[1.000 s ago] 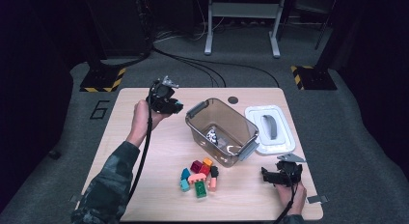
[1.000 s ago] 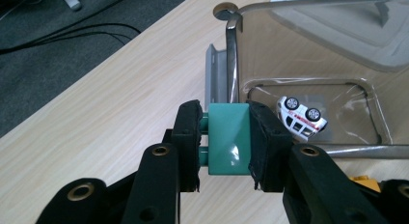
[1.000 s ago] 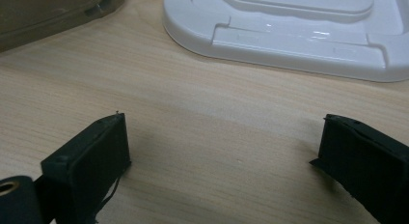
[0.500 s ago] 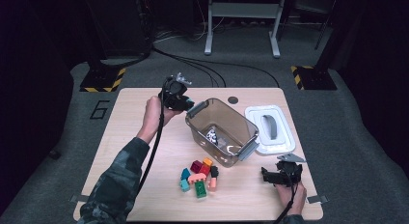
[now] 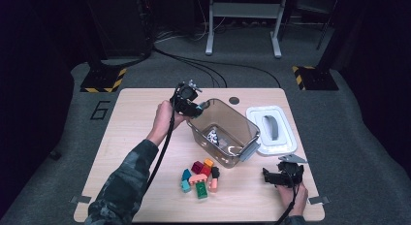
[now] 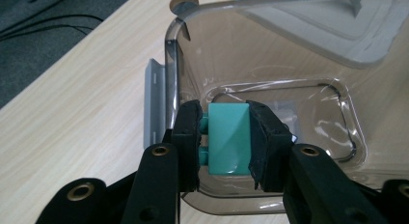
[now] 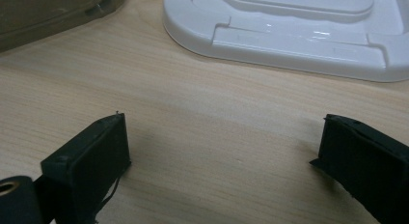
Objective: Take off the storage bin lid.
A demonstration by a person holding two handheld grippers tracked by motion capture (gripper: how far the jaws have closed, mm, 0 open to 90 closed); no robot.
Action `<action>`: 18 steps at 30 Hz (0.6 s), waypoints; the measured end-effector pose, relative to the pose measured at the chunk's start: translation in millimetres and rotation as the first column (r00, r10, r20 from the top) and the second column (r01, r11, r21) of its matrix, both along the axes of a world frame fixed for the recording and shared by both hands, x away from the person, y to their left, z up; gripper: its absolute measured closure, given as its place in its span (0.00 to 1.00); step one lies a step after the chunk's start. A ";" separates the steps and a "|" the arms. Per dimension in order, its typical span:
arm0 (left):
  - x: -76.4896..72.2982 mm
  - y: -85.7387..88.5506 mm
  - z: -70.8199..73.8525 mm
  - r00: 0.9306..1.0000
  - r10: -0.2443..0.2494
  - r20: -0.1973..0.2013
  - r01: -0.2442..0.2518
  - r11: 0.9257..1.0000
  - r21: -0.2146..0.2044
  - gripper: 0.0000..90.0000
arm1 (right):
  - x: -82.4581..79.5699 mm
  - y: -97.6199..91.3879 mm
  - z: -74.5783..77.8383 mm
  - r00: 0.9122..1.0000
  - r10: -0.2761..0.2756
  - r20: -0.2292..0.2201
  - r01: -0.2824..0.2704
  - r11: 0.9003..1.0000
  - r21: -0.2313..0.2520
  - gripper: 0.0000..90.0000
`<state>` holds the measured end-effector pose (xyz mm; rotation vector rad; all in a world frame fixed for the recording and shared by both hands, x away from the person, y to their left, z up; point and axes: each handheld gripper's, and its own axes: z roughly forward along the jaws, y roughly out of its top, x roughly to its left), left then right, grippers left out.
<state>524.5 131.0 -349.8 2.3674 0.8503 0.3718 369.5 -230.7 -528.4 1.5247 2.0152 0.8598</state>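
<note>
My left gripper (image 5: 199,108) hangs over the far-left corner of the clear plastic bin (image 5: 252,130), shut on a teal brick (image 6: 228,137) that shows between its black pads (image 6: 189,132). The bin (image 6: 270,55) lies open below the brick, with small black and white pieces (image 5: 213,136) on its floor. A heap of several coloured bricks (image 5: 199,176) lies on the table in front of the bin. Near the table's front right edge my right gripper (image 5: 271,175) rests low, its jaws (image 7: 226,161) wide apart over bare wood.
The bin's white lid (image 5: 271,129) with a grey handle lies flat to the right of the bin; its edge (image 7: 289,31) is just ahead of my right gripper. A dark round hole (image 5: 234,100) marks the table's far side.
My left gripper has carried the teal brick rightward from the table's left part to above the bin's corner. The right gripper has stayed put.
</note>
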 end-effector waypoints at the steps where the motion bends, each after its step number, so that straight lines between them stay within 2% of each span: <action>1: 0.2 -0.5 -2.0 1.000 0.001 -0.007 -0.001 1.000 -0.003 0.75 | 0.0 0.0 0.0 1.000 0.000 0.000 0.000 1.000 0.000 0.03; 7: 0.6 -1.6 -10.6 0.999 -0.008 -0.042 0.009 1.000 0.006 0.75 | 0.0 0.0 0.0 1.000 0.000 0.000 0.000 1.000 0.000 0.03; 10: 1.4 -1.2 -17.6 0.997 -0.012 -0.073 0.013 1.000 0.016 0.75 | 0.0 0.0 0.0 1.000 0.000 0.000 0.000 1.000 0.000 0.03; 18: 2.5 1.8 -24.9 0.995 -0.001 -0.101 0.004 1.000 0.029 0.75 | 0.0 0.0 0.0 1.000 0.000 0.000 0.000 1.000 0.000 0.03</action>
